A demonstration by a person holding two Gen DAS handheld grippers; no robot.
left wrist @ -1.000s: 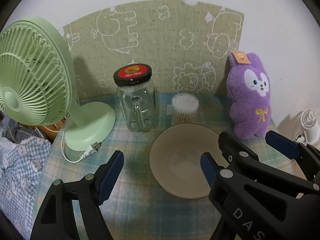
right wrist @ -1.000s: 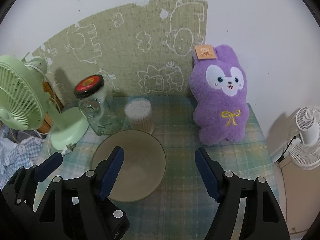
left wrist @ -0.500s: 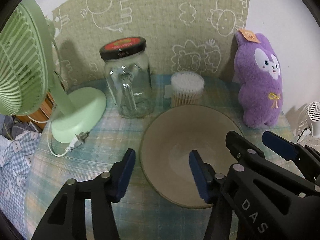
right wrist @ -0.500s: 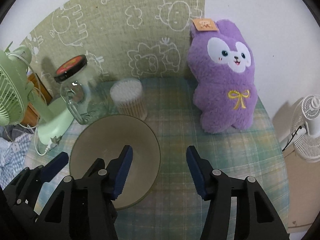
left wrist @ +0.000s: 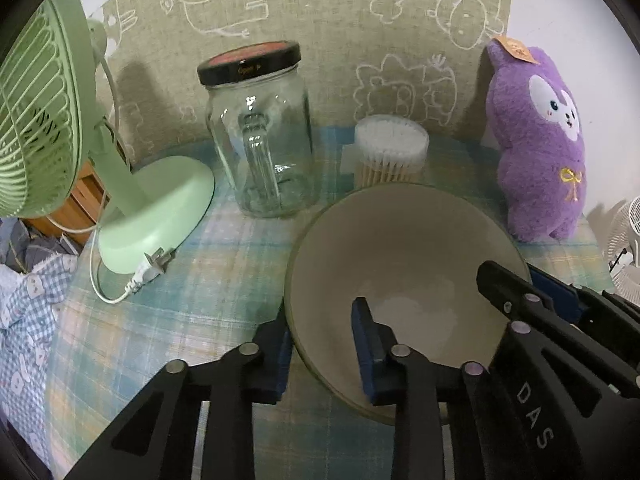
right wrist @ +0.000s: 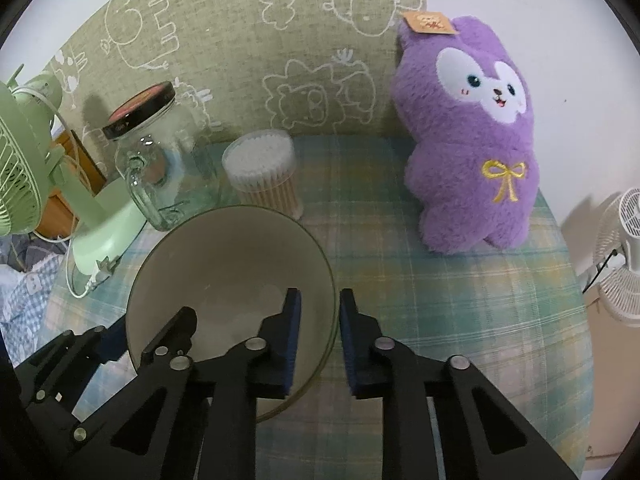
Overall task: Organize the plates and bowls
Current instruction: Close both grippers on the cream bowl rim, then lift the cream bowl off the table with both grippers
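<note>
On the plaid-covered desk (right wrist: 460, 300), the beige bowl (right wrist: 224, 264) sits before the glass jar (left wrist: 260, 140). My left tool (left wrist: 320, 344) and right tool (right wrist: 318, 332) straddle opposite rims, narrowed but not yet clenched. I judge gripping comes next: close both together, then lift level.

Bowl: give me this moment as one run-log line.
bowl upright on table | left tool straddles left rim | right tool straddles right rim | neither closed
</note>
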